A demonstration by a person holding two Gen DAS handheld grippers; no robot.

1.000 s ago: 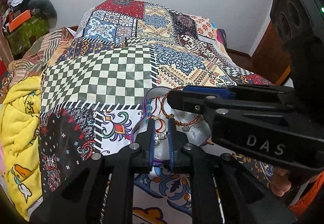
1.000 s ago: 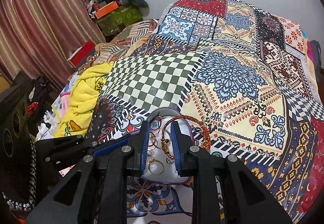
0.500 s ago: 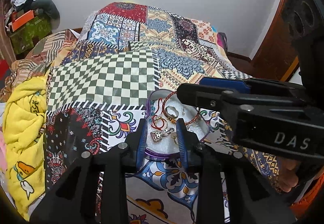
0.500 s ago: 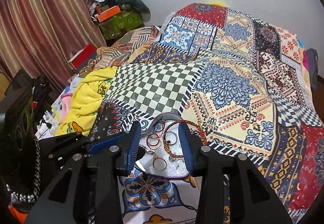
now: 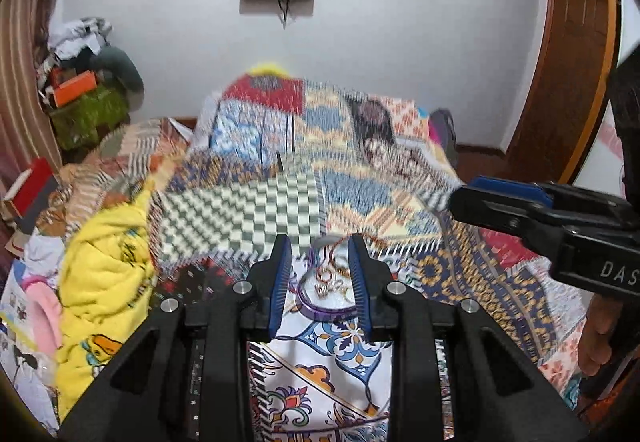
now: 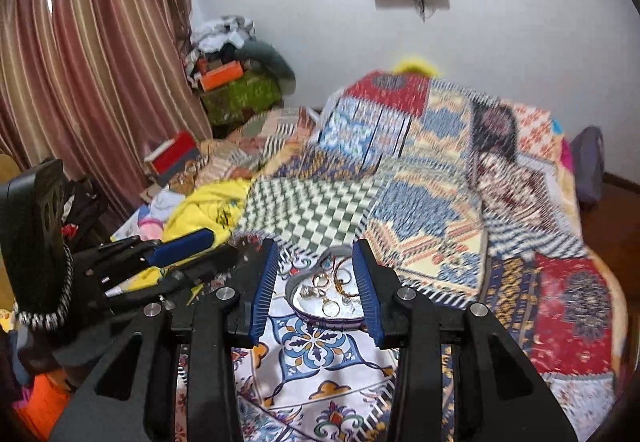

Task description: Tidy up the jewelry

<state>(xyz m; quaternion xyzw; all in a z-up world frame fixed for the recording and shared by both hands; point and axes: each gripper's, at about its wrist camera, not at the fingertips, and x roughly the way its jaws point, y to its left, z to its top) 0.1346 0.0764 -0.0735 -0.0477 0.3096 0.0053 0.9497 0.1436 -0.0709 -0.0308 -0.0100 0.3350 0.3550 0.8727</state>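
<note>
Curtain [image 6: 92, 54] only right view; hand [image 5: 600, 334] only left

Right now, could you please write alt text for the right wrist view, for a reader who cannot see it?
The right gripper hangs open and empty above a heart-shaped tray of rings and bangles that rests on a patchwork bedspread. Its jaws have just been opening. The left gripper reaches in from the left edge.
</note>
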